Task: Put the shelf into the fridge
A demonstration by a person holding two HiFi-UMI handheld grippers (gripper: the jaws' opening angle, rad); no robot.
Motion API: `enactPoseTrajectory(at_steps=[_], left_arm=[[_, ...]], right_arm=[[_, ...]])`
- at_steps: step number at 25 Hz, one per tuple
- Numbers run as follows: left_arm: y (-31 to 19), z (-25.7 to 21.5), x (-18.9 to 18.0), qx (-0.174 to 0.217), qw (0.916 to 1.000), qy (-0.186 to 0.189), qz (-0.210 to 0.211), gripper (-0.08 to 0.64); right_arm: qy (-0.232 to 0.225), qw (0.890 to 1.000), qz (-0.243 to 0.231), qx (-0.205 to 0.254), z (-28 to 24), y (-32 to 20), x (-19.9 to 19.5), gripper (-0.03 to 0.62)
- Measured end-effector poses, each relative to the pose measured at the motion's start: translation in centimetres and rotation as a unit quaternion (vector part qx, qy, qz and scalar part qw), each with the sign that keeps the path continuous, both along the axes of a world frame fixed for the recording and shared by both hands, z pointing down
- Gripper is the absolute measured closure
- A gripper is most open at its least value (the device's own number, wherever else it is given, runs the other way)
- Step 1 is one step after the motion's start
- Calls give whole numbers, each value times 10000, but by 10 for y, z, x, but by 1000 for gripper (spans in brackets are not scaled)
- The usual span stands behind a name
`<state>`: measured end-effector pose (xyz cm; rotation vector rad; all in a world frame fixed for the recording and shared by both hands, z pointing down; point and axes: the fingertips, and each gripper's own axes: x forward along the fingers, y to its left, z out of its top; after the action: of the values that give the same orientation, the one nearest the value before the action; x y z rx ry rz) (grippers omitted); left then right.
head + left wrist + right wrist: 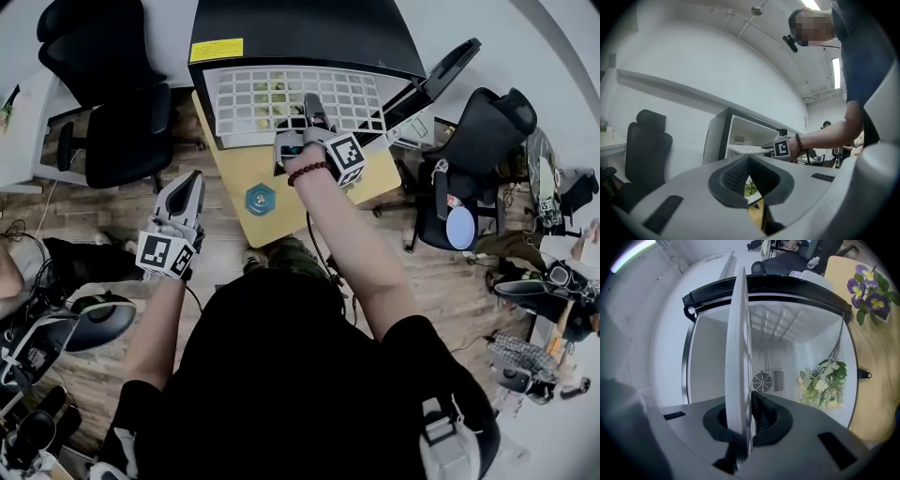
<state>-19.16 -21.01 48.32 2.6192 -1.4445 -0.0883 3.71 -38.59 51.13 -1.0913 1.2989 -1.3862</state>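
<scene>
Two grippers were in view. Right gripper (313, 117) was clamped on the near edge of the shelf (281, 98), which lay flat, partly inside the mouth of the fridge (300, 37). This edge hold was judged to let the shelf slide straight in between the side walls. Left gripper (190, 187) hung closed and empty, well back from the fridge and clear of the work. Door (441, 70) stood wide at the fridge's right and caused no obstruction. Flowers (820, 383) lay inside the fridge beneath the shelf and were judged the main snag risk. A hexagonal item (261, 199) sat on the table (234, 164) before the fridge, and chairs (117, 131) stood either side.
</scene>
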Motion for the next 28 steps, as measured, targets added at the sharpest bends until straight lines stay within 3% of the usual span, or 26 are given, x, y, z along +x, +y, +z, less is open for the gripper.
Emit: enactPoseTrajectory(at_steps=[28], left_arm=[[1, -5, -4, 53, 9999, 68, -146, 541]], right_arm=[[-155, 9997, -136, -142, 0, -61, -9, 552]])
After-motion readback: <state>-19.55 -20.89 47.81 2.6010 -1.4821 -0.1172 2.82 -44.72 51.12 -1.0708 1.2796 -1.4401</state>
